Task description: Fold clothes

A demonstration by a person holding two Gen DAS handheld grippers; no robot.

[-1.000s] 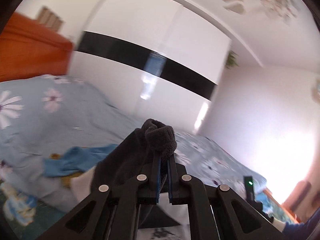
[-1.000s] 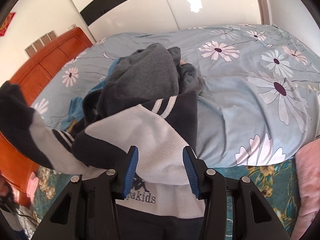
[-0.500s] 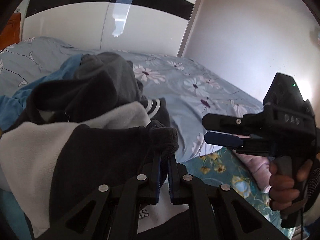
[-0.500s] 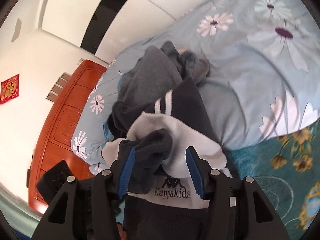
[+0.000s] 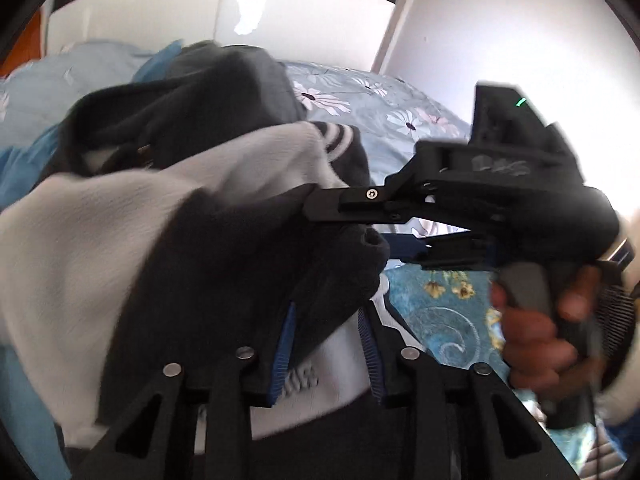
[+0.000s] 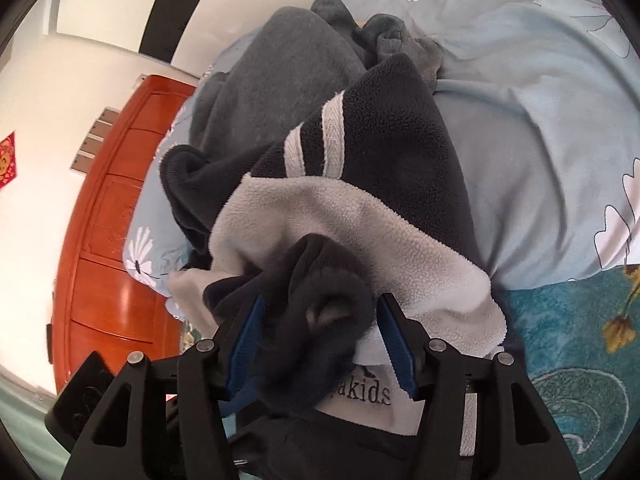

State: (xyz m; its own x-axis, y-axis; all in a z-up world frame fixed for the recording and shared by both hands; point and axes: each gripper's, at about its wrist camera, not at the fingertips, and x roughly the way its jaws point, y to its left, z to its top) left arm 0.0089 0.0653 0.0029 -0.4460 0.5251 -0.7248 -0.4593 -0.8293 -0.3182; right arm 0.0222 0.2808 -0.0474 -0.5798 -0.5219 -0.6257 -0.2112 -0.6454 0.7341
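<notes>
on the bed [image 6: 540,152], fleece jacket [image 6: 320,216] heaped; dark cuff [image 6: 320,316] loose between both sets of opening jaws, left hand-held gripper [image 5: 326,312] and right hand-held gripper [image 6: 320,320]; mid sleeve fold; next, likely withdrawing and smoothing

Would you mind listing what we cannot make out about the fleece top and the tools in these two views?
- Fleece top: its full shape, hidden by its own bunching in both views.
- Printed label: first letters covered by the dark cuff, right wrist view.
- Left tool, opening: whether its pads touch the cuff, blurred in the left wrist view.
- Right tool, opening: contact with the cuff unclear.
</notes>
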